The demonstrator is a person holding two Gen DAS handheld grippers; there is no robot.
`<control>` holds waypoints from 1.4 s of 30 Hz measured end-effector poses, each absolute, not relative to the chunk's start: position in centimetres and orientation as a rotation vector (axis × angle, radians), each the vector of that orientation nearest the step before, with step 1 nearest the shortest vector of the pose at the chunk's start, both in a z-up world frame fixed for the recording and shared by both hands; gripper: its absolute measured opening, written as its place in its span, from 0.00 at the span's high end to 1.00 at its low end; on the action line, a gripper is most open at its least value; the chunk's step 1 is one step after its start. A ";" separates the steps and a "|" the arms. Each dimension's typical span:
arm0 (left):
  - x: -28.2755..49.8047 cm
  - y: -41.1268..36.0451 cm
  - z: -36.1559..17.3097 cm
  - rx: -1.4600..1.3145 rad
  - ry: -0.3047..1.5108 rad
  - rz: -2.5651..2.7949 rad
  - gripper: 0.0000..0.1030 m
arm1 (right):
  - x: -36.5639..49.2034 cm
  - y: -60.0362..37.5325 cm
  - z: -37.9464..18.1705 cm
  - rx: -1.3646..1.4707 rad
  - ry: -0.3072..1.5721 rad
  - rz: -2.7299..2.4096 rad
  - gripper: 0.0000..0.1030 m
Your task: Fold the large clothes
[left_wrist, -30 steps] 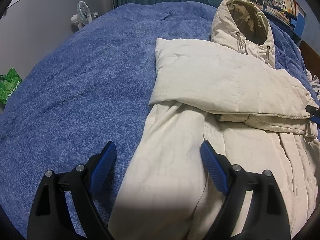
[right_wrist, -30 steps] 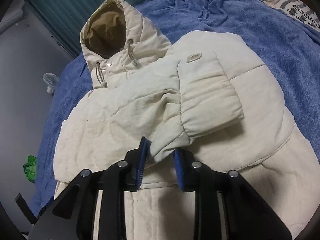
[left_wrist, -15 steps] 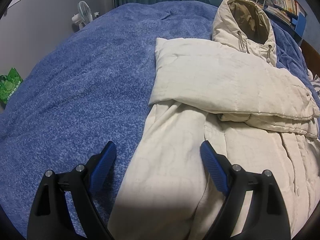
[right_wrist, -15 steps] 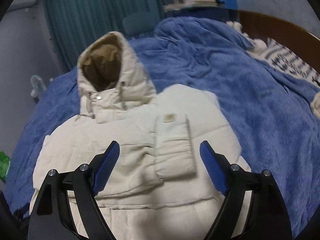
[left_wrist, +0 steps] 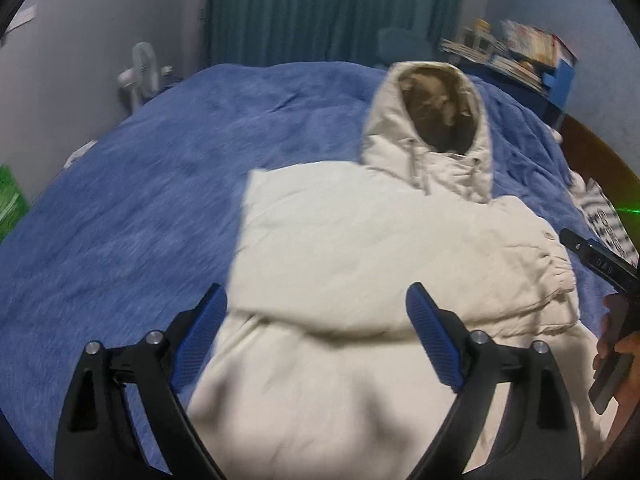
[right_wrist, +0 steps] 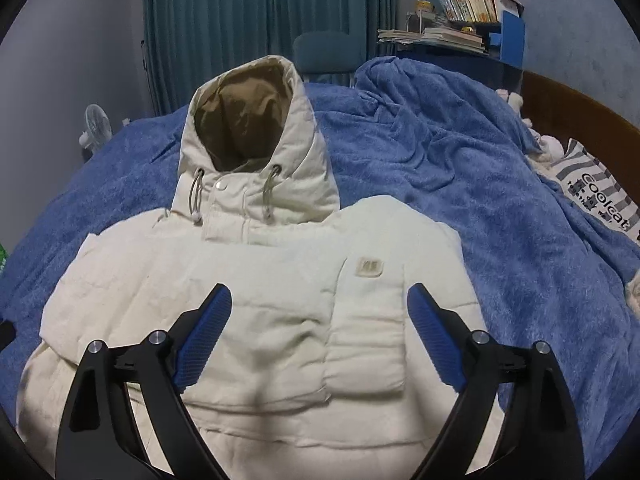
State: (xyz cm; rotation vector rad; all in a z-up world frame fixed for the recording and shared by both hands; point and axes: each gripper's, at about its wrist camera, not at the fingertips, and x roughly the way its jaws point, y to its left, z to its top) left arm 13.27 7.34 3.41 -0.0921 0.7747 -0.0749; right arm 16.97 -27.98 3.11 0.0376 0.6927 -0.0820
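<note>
A cream hooded jacket [right_wrist: 256,320] lies face up on a bed covered by a blue blanket [right_wrist: 500,216], filling the centre and lower half of the right wrist view. Its hood [right_wrist: 248,128], lined in tan, points toward the top of the frame, with two drawcords hanging just below its opening. Both sleeves are folded across the chest: the one at centre right carries a small pale patch [right_wrist: 369,267] and ends in a cuff near the lower middle of the frame. The right gripper [right_wrist: 320,330] hovers above the folded sleeves, its jaws opening wide, the blue pads clear of the fabric and nothing pinched between them. In the left wrist view, which is blurred, the jacket [left_wrist: 360,264] runs from the bottom centre up to the hood [left_wrist: 436,120] at upper centre right, and the blanket [left_wrist: 132,208] spreads across the left half. The left gripper [left_wrist: 316,344] also hangs over the jacket with its jaws opening, spread apart, gripping nothing. At the right edge of that view, part of the other tool and a person's hand [left_wrist: 616,344] show. A teal curtain [right_wrist: 256,12] hangs along the top of the frame, a small white fan [right_wrist: 94,126] stands at the left, stacked books [right_wrist: 472,0] sit at the upper right, and a striped printed cloth [right_wrist: 596,188] lies at the right edge.
</note>
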 end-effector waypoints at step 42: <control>33.3 4.0 1.0 -0.013 0.874 -0.245 0.10 | 43.4 -25.4 4.9 -0.069 0.616 -0.142 0.44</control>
